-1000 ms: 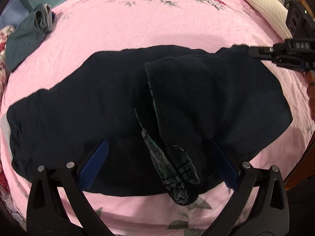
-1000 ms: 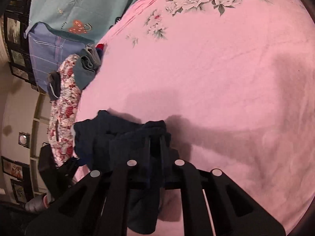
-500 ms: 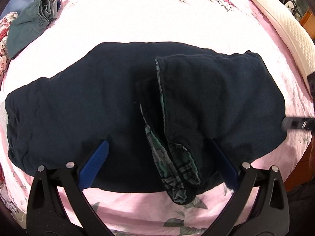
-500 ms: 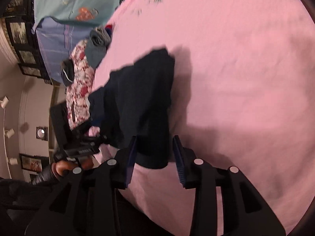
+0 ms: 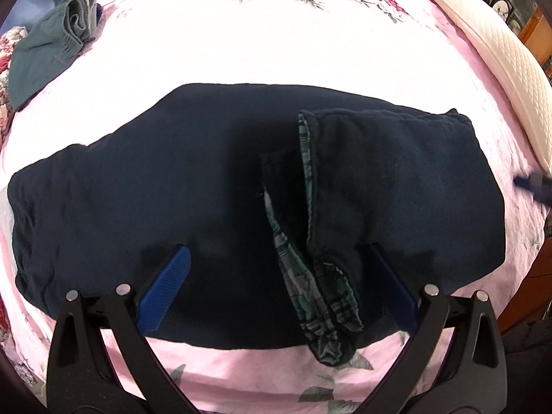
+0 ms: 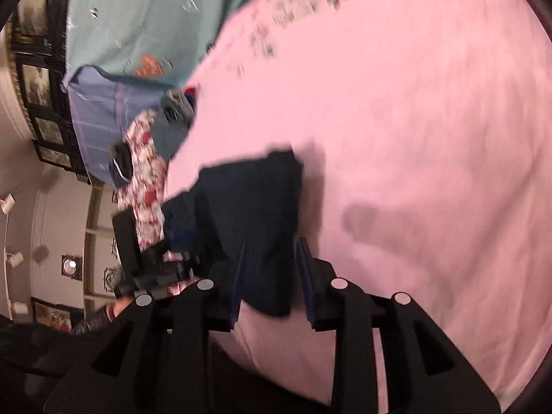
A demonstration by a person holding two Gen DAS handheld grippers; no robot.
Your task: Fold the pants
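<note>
Closest in the left wrist view, the left gripper (image 5: 276,276) hangs just above the pants (image 5: 172,189) with its blue-padded fingers (image 5: 165,289) spread wide apart and holding nothing. The dark navy pants lie flat across the pink floral bedspread (image 5: 276,45), folded over on the right side so that a strip of green plaid lining (image 5: 321,310) shows along the fold and spills toward the near edge of the bed. Beyond the pants, this view alone shows a crumpled teal garment (image 5: 51,45) at the far left and a white quilted pillow (image 5: 500,69) at the far right; a blurred dark tip of the right gripper (image 5: 533,184) pokes in at the right margin. From the right wrist view, itself blurred, the right gripper (image 6: 270,272) has its fingers (image 6: 305,276) parted on either side of one end of the pants (image 6: 248,214), with cloth between them but apparently not pinched. Only this view shows the left gripper's black body (image 6: 148,265) from outside, past the pants, and farther off a red floral cloth (image 6: 145,172), a blue and teal sheet (image 6: 138,27), and dark picture frames (image 6: 38,51) on a wall.
</note>
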